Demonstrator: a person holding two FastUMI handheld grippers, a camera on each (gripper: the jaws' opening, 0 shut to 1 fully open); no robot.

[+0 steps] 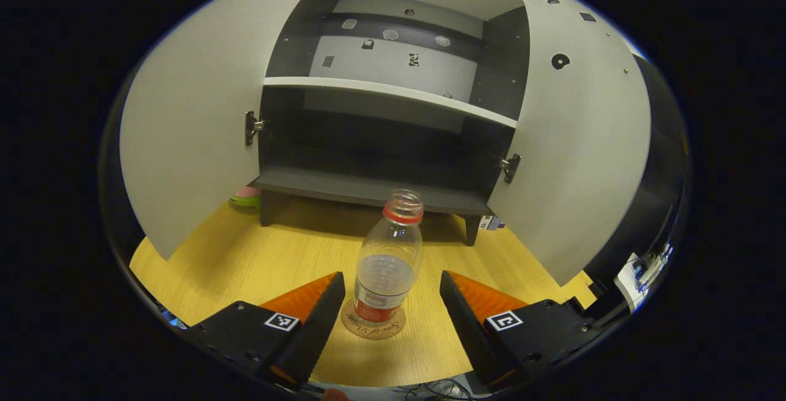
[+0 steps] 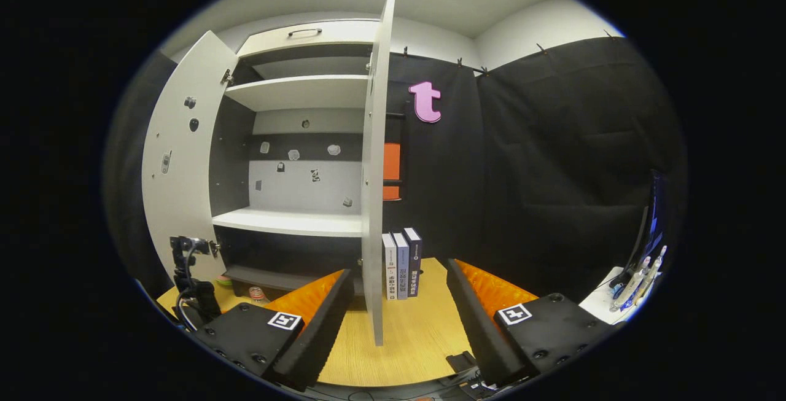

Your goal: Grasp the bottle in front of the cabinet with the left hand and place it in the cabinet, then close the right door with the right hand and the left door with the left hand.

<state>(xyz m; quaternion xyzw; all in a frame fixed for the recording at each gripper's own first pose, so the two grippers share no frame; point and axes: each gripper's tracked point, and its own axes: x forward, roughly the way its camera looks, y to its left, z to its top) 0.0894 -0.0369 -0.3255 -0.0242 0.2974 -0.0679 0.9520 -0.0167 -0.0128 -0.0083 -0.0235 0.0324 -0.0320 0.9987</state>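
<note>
Bottle (image 1: 389, 260) is framed upright on the table (image 1: 245, 260) between the left gripper (image 1: 389, 303)'s spread, untouching jaws, cabinet (image 1: 381, 189) at twelve o'clock. Grasping is underway; closure is needed next. Right gripper (image 2: 399, 303) is held spread.

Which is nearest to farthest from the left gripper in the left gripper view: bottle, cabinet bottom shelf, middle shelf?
From the left gripper:
1. Bottle, upright on a coaster between the open fingers.
2. Bottom shelf, just behind the bottle, low.
3. Middle shelf, higher and deeper in the cabinet.
</note>
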